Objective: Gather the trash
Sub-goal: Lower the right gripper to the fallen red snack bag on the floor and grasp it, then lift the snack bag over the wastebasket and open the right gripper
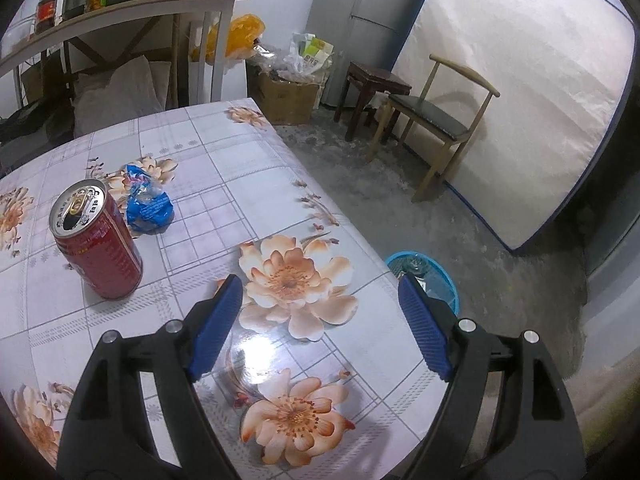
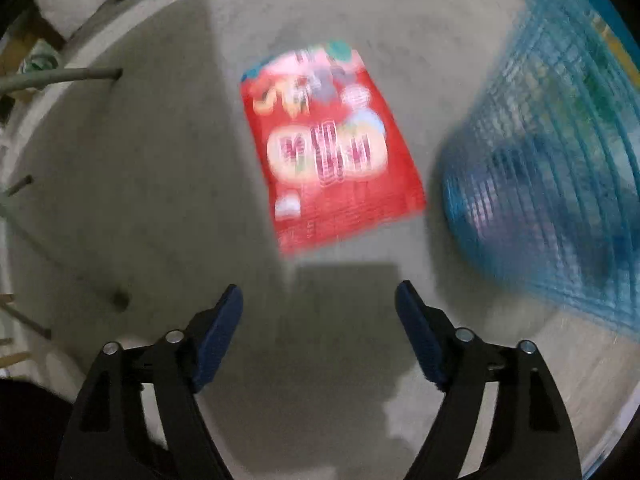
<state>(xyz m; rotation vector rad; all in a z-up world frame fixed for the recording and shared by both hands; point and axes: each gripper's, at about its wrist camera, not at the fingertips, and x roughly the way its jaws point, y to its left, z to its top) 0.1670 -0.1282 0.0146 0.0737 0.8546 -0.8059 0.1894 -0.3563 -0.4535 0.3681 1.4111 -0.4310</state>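
My right gripper (image 2: pixel 318 296), jaws spread and empty, faces the red wrapper (image 2: pixel 328 148) mid-frame: light, limp, slippery, so I'd pinch its near edge.

Bare floor (image 2: pixel 140 184) beside wrapper (image 2: pixel 328 148); basket (image 2: pixel 552 184) right.

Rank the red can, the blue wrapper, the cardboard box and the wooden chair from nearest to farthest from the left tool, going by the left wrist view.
1. Red can: on the table, left of the left tool.
2. Blue wrapper: just behind the can.
3. Cardboard box: on the floor past the table's far edge.

Wooden chair: floor, right; too close to call against the box.
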